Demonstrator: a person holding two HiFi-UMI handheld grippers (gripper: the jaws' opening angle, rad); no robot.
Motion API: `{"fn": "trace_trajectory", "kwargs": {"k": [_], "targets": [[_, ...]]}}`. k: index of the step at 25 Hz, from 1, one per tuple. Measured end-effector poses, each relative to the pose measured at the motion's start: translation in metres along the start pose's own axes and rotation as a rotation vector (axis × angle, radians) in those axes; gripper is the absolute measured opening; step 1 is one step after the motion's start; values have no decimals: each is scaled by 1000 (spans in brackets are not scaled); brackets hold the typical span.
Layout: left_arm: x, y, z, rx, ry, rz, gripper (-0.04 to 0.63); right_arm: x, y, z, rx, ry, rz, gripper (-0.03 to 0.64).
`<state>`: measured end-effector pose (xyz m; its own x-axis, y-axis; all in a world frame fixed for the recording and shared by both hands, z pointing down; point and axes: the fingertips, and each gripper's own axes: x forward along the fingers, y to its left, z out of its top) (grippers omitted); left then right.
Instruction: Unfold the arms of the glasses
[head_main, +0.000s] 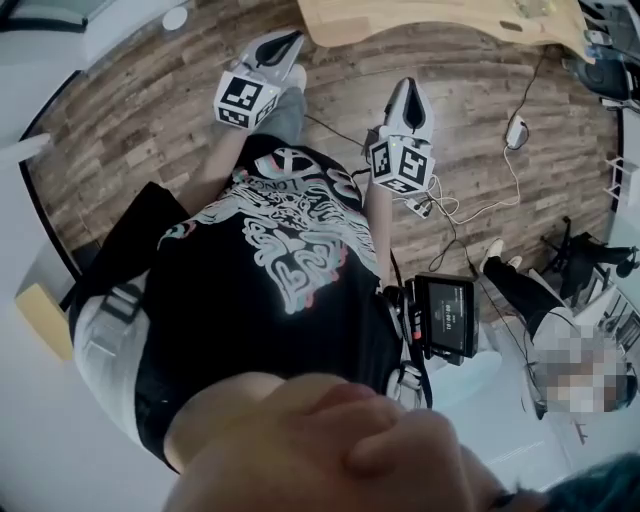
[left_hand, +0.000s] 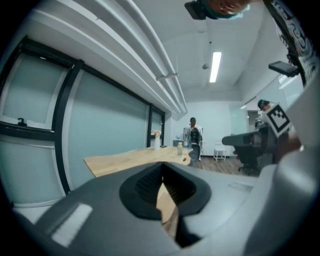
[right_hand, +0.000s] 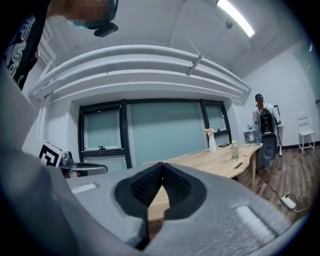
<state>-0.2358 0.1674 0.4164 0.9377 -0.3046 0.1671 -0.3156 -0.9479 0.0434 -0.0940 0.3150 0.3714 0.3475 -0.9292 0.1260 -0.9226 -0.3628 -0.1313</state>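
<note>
No glasses show in any view. In the head view I look straight down a black printed T-shirt (head_main: 290, 250) to a wood floor. My left gripper (head_main: 283, 42) and right gripper (head_main: 408, 95) are held out in front of the body, each with its marker cube, pointing away. In the left gripper view the left gripper (left_hand: 162, 165) has its jaw tips touching, with nothing between them. The right gripper (right_hand: 160, 165) looks the same in its own view: tips together, empty. Both point across the room towards a long wooden table (right_hand: 220, 160).
The wooden table (head_main: 420, 20) lies ahead, carrying a vase (right_hand: 212, 141) and a bottle (right_hand: 233, 151). A person (right_hand: 262, 125) stands beyond its far end. Cables and a power strip (head_main: 515, 130) lie on the floor at right. A screen device (head_main: 445, 317) hangs at the hip.
</note>
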Motion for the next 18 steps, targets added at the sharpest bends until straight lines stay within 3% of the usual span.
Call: {"fn": "trace_trajectory", "kwargs": {"k": [7, 13, 18], "targets": [[108, 72, 1, 36, 58, -54, -11, 145, -26, -4, 54, 71, 19, 0], [144, 130, 10, 49, 87, -12, -11, 207, -19, 5, 29, 107, 28, 0], [210, 181, -5, 27, 136, 7, -11, 282, -54, -8, 31, 163, -7, 0]]}}
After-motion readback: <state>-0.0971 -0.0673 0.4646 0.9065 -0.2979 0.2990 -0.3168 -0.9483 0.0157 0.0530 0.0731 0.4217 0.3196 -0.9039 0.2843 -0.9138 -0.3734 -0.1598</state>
